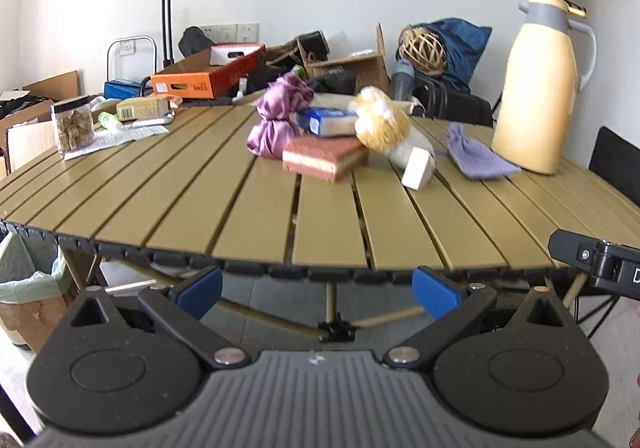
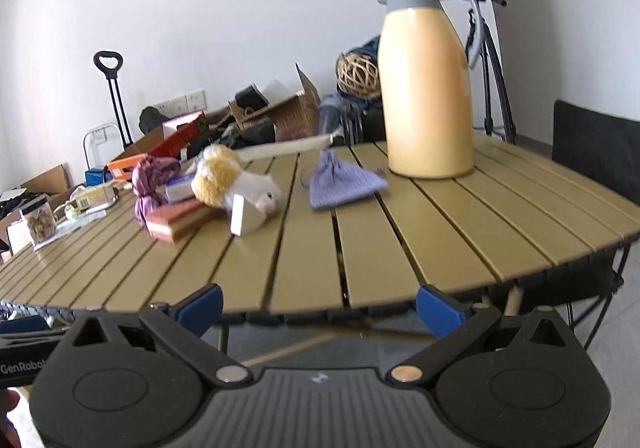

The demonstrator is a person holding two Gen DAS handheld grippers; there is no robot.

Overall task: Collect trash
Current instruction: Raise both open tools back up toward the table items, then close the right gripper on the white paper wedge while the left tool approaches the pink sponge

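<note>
The slatted table carries a yellow jug near its far right edge. Mid-table, clustered, lie a purple cloth bundle, a plush toy, a brown sponge and a small white box. A lined bin stands below the table's left edge. Left gripper and right gripper hover off the near edge, jaws wide, empty.

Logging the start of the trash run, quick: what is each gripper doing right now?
Left gripper: jaws open, holding nothing.
Right gripper: jaws open, holding nothing.
</note>
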